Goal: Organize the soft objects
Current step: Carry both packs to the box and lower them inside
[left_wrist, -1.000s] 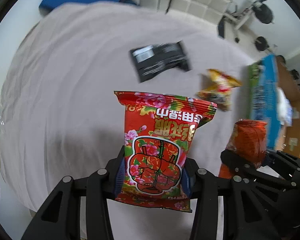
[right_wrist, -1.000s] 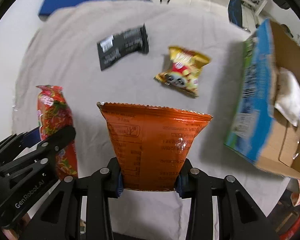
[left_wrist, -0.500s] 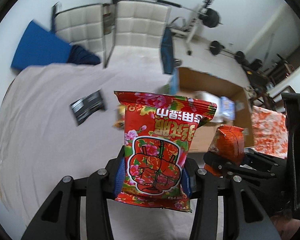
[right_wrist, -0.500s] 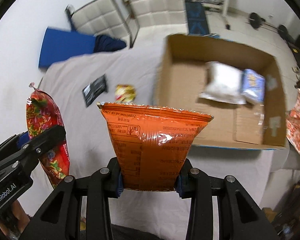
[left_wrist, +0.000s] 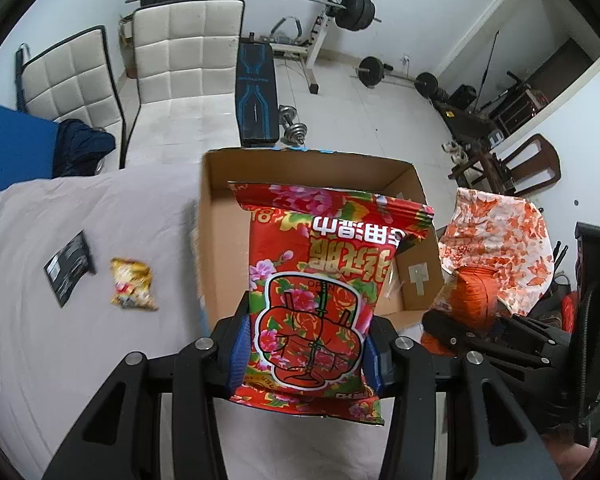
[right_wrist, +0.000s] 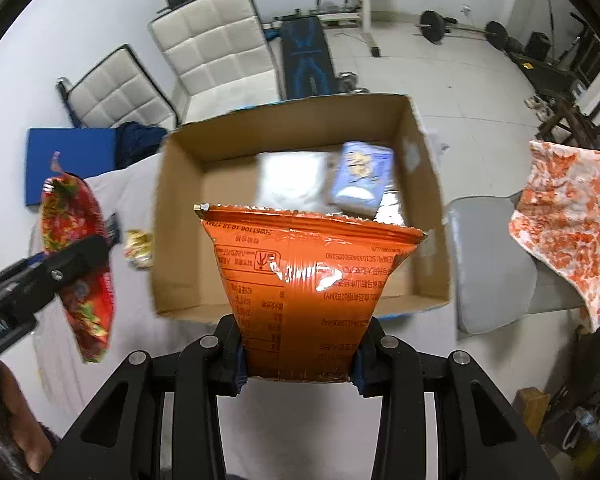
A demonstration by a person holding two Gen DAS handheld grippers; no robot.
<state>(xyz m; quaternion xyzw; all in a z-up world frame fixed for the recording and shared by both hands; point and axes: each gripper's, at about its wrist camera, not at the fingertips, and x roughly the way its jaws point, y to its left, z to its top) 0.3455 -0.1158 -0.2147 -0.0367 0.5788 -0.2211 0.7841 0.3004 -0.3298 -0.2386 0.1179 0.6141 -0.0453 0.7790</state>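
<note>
My left gripper (left_wrist: pixel 306 344) is shut on a red floral snack bag (left_wrist: pixel 320 292), held in the air before the open cardboard box (left_wrist: pixel 220 240). My right gripper (right_wrist: pixel 298 354) is shut on an orange snack bag (right_wrist: pixel 304 292), held above the near wall of the same box (right_wrist: pixel 172 216). In the box lie a white packet (right_wrist: pixel 290 180) and a blue packet (right_wrist: pixel 362 176). The red bag also shows at the left of the right wrist view (right_wrist: pixel 80 264); the orange bag shows at the right of the left wrist view (left_wrist: pixel 474 296). A yellow snack bag (left_wrist: pixel 132 284) and a black packet (left_wrist: pixel 69 266) lie on the grey sheet.
The grey sheet (left_wrist: pixel 60 340) covers the surface left of the box. An orange-and-white cloth (right_wrist: pixel 568 228) hangs over a grey seat (right_wrist: pixel 492 264) to the right. White padded chairs (left_wrist: pixel 180 68), a blue mat (right_wrist: pixel 68 164) and a weight bench (left_wrist: pixel 256 92) stand behind.
Both grippers have swung with their bags from over the sheet toward the box. The box now sits straight ahead and larger in both views; the loose packets have slid to the left.
</note>
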